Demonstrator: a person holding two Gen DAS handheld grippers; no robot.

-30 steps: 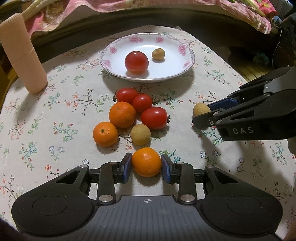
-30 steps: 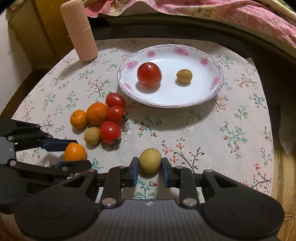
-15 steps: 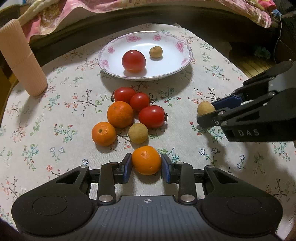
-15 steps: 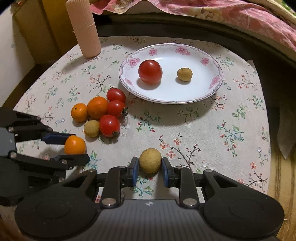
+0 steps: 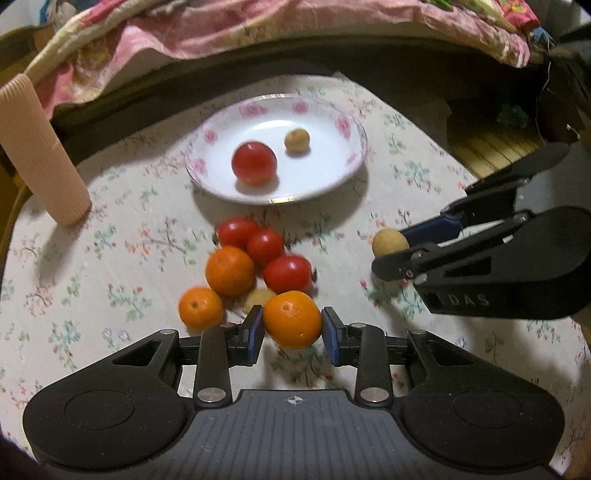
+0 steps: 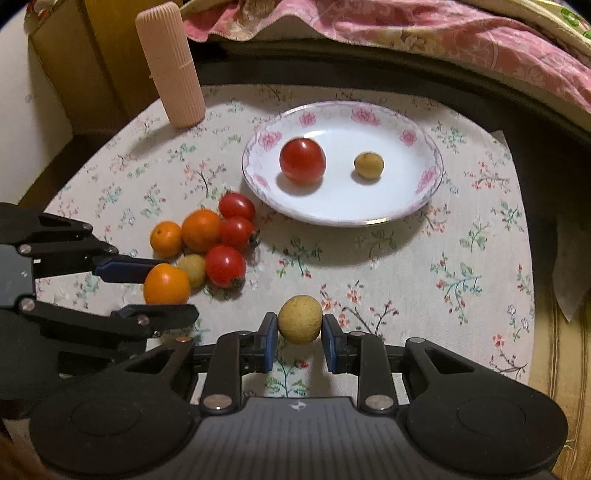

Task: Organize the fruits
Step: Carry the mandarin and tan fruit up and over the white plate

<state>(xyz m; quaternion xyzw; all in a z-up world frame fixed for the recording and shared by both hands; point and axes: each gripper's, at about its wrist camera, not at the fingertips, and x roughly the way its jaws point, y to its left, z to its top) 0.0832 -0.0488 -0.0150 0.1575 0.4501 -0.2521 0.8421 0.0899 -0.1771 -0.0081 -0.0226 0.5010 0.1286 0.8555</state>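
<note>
My left gripper (image 5: 291,334) is shut on an orange (image 5: 291,319) and holds it off the cloth, just in front of the fruit pile. My right gripper (image 6: 299,339) is shut on a tan round fruit (image 6: 300,319), also held up. Each gripper shows in the other's view: the right gripper (image 5: 388,251) at the right, the left gripper (image 6: 170,291) at the left. The flowered white plate (image 6: 406,184) holds one tomato (image 6: 302,160) and one small tan fruit (image 6: 368,165). The pile (image 5: 251,266) has three tomatoes, two oranges and a tan fruit.
A pink ribbed cylinder (image 6: 170,66) stands at the table's back left. Pink bedding (image 5: 258,33) lies beyond the far edge. The floral tablecloth (image 6: 461,258) is bare to the right of the plate, where the table edge drops to the floor.
Both grippers have risen off the table with their fruits. The orange now overlaps the tan fruit in the pile. The pile and the plate have not moved.
</note>
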